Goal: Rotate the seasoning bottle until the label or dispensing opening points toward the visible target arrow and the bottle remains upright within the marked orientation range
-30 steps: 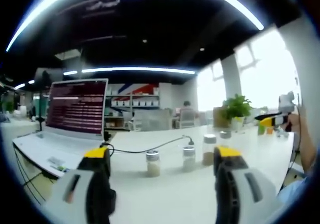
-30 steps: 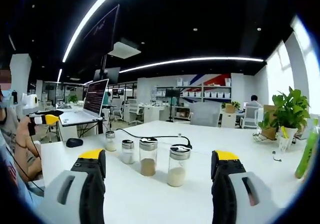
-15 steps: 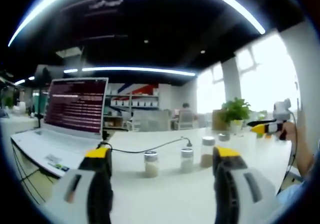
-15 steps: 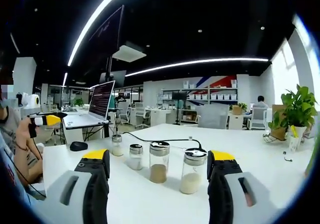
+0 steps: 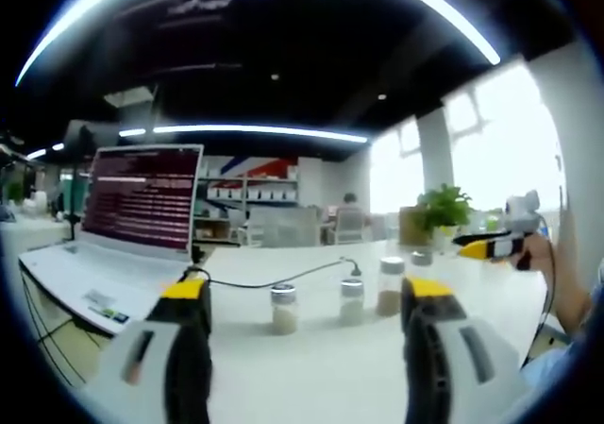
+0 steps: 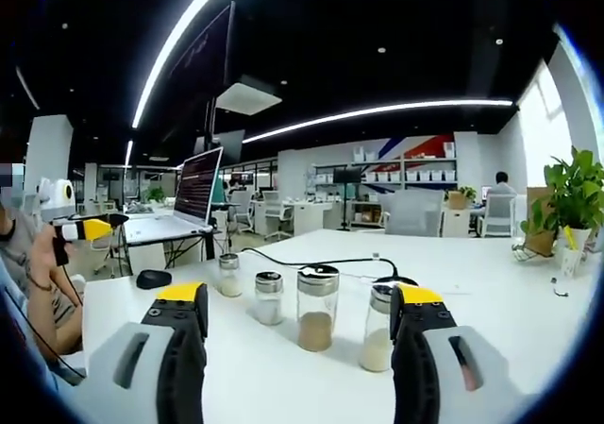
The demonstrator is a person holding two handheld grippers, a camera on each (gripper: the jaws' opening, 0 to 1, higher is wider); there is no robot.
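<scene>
— Where are the hand-held grippers?
— The right hand-held gripper (image 6: 297, 315) has its jaws apart, holding nothing; the left hand-held gripper (image 5: 300, 311) likewise.
— And the seasoning bottle (image 6: 316, 307)?
— Upright on the white table (image 6: 491, 292), between the right jaws, in a row of four; a laptop (image 5: 132, 221) sits far left.
</scene>
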